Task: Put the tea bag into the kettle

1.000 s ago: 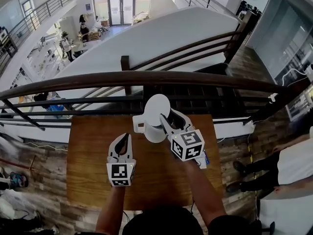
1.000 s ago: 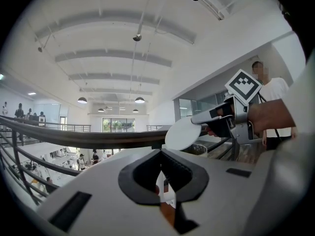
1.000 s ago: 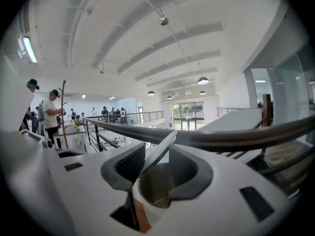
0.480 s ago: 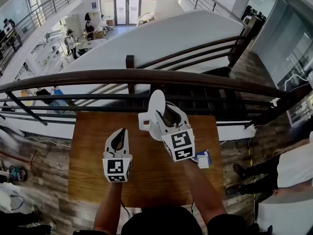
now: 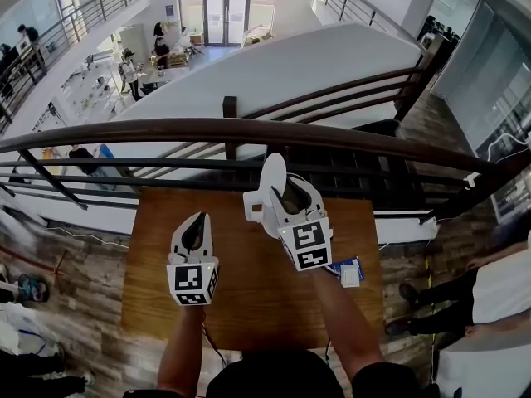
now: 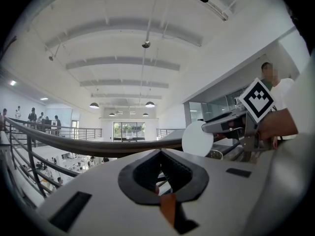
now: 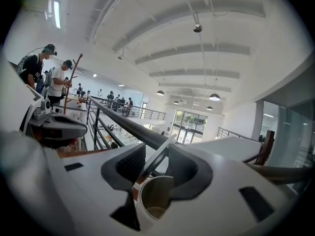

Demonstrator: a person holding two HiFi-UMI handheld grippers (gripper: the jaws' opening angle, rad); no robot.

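Observation:
My right gripper (image 5: pixel 286 197) is shut on a white kettle (image 5: pixel 264 212) and holds it above the far edge of the wooden table (image 5: pixel 249 305). The kettle's round lid (image 5: pixel 274 177) stands open. In the right gripper view the kettle's open mouth (image 7: pixel 155 198) lies just below the jaws, and the lid (image 7: pixel 158 157) runs edge-on between them. A blue and white tea bag packet (image 5: pixel 344 270) lies on the table at my right forearm. My left gripper (image 5: pixel 197 218) hovers left of the kettle with its tips together (image 6: pixel 160 151). I see nothing held in it.
A dark wooden railing (image 5: pixel 249 131) runs across just beyond the table, with a drop to a lower floor behind it. A person stands at the right (image 5: pixel 498 280). From the left gripper view the right gripper (image 6: pixel 231 124) and the lid (image 6: pixel 198 139) are close on the right.
The right gripper has rolled the kettle, so the lid now shows as a narrower oval. Both grippers have drifted up and toward the railing, the left one slightly leftward.

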